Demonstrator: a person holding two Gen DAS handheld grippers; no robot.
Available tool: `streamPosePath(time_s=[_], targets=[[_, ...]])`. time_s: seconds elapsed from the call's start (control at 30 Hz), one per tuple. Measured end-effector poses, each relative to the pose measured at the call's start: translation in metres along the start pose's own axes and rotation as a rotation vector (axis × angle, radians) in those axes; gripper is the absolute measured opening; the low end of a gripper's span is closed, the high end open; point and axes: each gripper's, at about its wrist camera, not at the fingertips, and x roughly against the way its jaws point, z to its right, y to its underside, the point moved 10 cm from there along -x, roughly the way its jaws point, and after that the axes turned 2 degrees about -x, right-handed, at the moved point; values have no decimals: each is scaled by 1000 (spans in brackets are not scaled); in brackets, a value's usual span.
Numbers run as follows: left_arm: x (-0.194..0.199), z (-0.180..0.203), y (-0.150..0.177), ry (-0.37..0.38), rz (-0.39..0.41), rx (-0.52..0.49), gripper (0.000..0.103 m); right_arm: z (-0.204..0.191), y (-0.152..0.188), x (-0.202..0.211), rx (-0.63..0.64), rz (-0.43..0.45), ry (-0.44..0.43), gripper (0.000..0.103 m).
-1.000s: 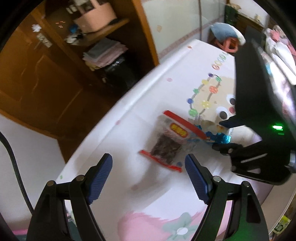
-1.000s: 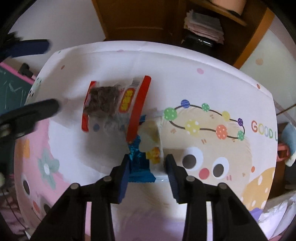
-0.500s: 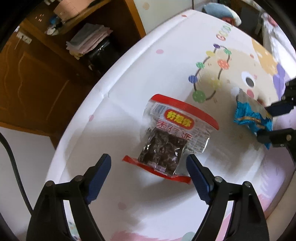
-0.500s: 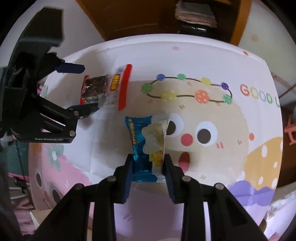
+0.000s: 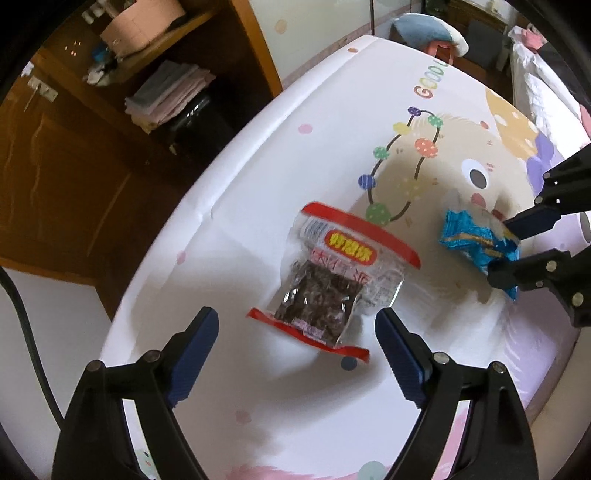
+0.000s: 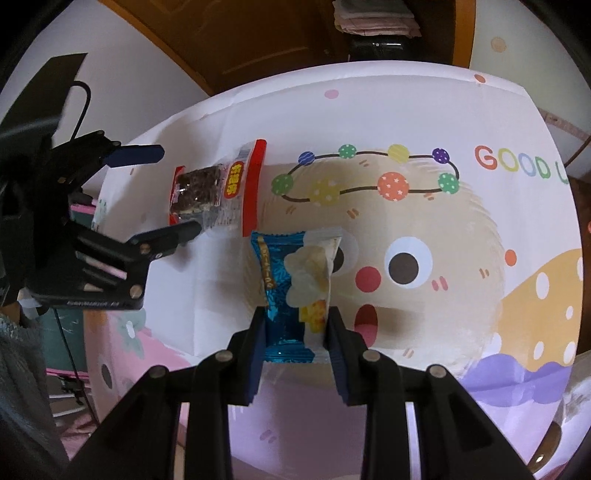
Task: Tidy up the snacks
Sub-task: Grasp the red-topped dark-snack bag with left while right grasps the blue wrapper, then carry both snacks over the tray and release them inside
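A clear packet of dark snack with red ends (image 5: 332, 280) (image 6: 210, 192) lies flat on the cartoon-print tablecloth (image 5: 258, 387). My left gripper (image 5: 295, 325) (image 6: 177, 192) points down over it, its jaws opening; the packet's near end lies between the blue fingertips and no pad presses on it. A blue and white snack packet (image 6: 288, 280) (image 5: 476, 240) sits to the right of it. My right gripper (image 6: 295, 328) (image 5: 502, 247) is shut on this blue packet's near end, both pads against its sides.
The table's rounded edge (image 5: 155, 266) drops off at the left. Beyond it stand a wooden shelf with folded cloths (image 5: 166, 96) and a pink box (image 5: 140, 22). A stool with a blue cushion (image 5: 428, 29) stands past the far end.
My left gripper has come lower and nearer to the red-ended packet, its fingers a little wider. My right gripper has drawn the blue packet away from that packet, to the right.
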Motion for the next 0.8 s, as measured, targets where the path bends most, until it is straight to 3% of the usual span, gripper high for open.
streamPosePath(time_s=[0.13,0.2,0.33,0.43,0.47,0.5,0.53,0.77,0.8], targets=[[-4,10,-5,16,-7,-21,87,5,-2,3,13,13,-3,31],[-13,7,-7,20,-15,-20,93,6,0,4,11,14,-11,31],[-26,7,-5,55,-39,26,100,12,2,8,-7,15,-29,31],[-28,6,-5,86,-17,83,97,21,3,16,-7,31,-11,31],[-27,7,-4,111,-8,104,87,25,2,18,-9,35,-9,31],[-23,10,-4,150,8,124,64,26,2,18,-9,37,-9,31],[-21,12,-5,164,19,137,57,27,2,20,-9,40,-8,30],[-9,12,10,-7,21,226,53,22,4,31,-3,55,14,29],[-5,10,15,-24,14,255,40,14,1,32,0,62,14,29]])
